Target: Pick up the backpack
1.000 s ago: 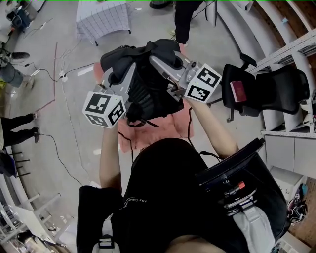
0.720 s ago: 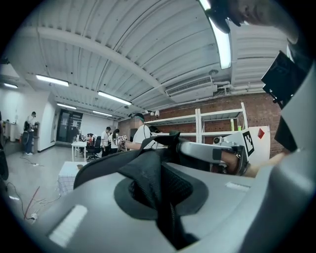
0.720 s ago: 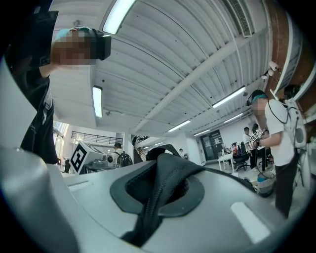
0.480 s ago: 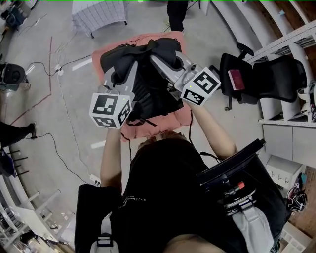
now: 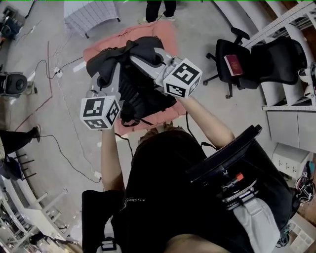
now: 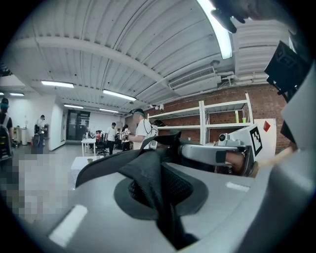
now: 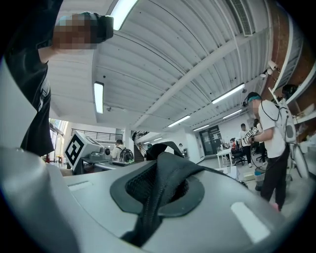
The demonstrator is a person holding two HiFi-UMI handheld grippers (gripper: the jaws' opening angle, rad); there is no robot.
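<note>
Head view has the black backpack (image 5: 143,84) over a pink-covered table (image 5: 168,37). It hides the table's middle and near edge, and pink shows along the far edge and at the near right corner. I cannot tell whether the bag's bottom rests on the pink cover or hangs just clear of it. My left tongs (image 5: 109,71) reach into the bag's left side and my right tongs (image 5: 139,60) come across its top from the right, each with its marker cube toward me.

Left gripper view shows the jaws of my left tongs (image 6: 158,184) pressed together on a black mesh strap (image 6: 148,165) of the backpack, which runs up out of the pinch and away to the left. The right tongs' marker cube (image 6: 254,141) shows just beyond, to the right.

Right gripper view shows the same: the jaws of my right tongs (image 7: 160,187) are closed on another mesh strap (image 7: 170,170), bunched between the pads, with the left tongs' cube (image 7: 76,147) off to the left.

Beyond the table's right edge stands a black office chair (image 5: 276,59) with a dark red booklet (image 5: 233,64) on its seat. A person's legs (image 5: 158,7) stand past the far edge, and cables (image 5: 52,74) trail over the floor to the left.
</note>
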